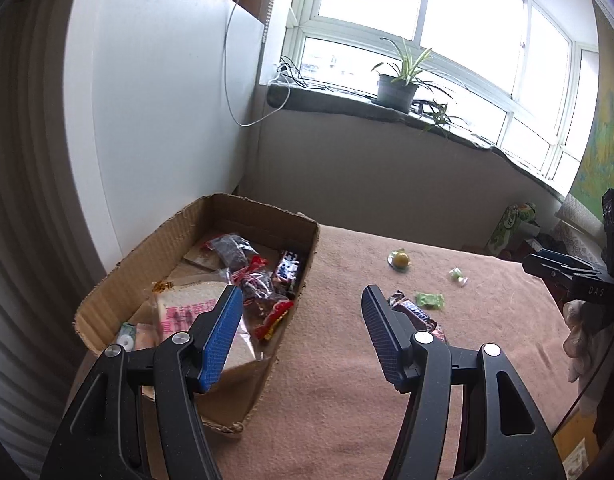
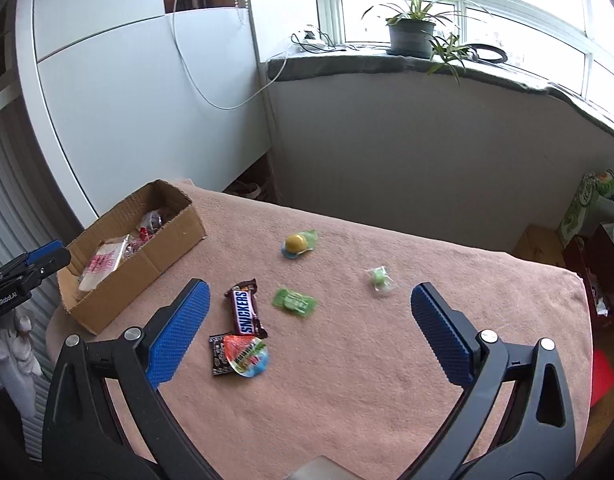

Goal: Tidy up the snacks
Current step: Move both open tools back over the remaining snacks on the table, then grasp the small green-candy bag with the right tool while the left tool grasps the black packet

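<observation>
A cardboard box (image 1: pixel 267 364) (image 2: pixel 155 260) sits at the table's left and holds several snacks, among them a bagged bread slice (image 1: pixel 187 312) and a chocolate bar (image 1: pixel 287 268). On the pink cloth lie a Snickers bar (image 2: pixel 245 310) (image 1: pixel 417 314), a round jelly cup (image 2: pixel 245 354), a green candy (image 2: pixel 295 301) (image 1: pixel 430 301), a yellow ball snack (image 2: pixel 298 243) (image 1: pixel 400 259) and a small green sweet (image 2: pixel 379 278) (image 1: pixel 457 275). My left gripper (image 1: pixel 303 296) is open and empty, above the box's right wall. My right gripper (image 2: pixel 309 294) is open and empty, above the loose snacks.
The pink cloth covers the table (image 2: pixel 367 380). A white cabinet (image 2: pixel 147 100) stands behind the box. A potted plant (image 2: pixel 411 36) sits on the windowsill. Green boxes (image 2: pixel 587 204) and clutter stand off the table's far right.
</observation>
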A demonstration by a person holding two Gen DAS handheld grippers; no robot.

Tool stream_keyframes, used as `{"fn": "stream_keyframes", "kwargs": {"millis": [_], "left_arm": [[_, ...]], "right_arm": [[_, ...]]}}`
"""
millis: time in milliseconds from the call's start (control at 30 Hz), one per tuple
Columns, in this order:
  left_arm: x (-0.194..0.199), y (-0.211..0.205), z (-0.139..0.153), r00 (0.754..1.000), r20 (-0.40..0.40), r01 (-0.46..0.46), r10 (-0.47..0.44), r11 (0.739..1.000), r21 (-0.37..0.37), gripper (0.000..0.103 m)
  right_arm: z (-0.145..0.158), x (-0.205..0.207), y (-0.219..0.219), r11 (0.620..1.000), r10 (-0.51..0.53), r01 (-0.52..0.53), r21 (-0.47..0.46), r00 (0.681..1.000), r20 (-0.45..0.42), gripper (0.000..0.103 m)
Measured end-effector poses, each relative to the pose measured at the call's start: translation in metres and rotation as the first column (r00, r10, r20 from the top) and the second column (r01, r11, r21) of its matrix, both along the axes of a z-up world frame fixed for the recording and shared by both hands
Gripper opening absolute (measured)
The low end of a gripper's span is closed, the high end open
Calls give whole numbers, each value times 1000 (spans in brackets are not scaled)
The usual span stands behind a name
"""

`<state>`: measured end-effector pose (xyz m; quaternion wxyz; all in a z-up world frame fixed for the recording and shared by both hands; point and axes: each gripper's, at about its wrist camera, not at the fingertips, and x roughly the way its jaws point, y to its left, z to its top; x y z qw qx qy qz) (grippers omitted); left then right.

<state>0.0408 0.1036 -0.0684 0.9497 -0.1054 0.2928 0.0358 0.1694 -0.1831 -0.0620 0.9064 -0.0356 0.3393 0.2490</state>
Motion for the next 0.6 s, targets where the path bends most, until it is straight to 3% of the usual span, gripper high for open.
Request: {"fn": "stream_keyframes", "kwargs": {"millis": [300,433,600], "left_arm": [[19,-59,-27,984,-76,164,-163,986,7,61],[28,-78,-36,968,-107,228,-225,974,15,61],[42,-90,-52,946,-155,286,-286,958,-27,61]], "right_arm": [[-30,32,-59,994,-103,107,33,990,-97,102],[-39,44,-60,995,-92,94,13,990,-107,101],[-49,61,-46,999,-40,40,-4,991,-131,92]]}}
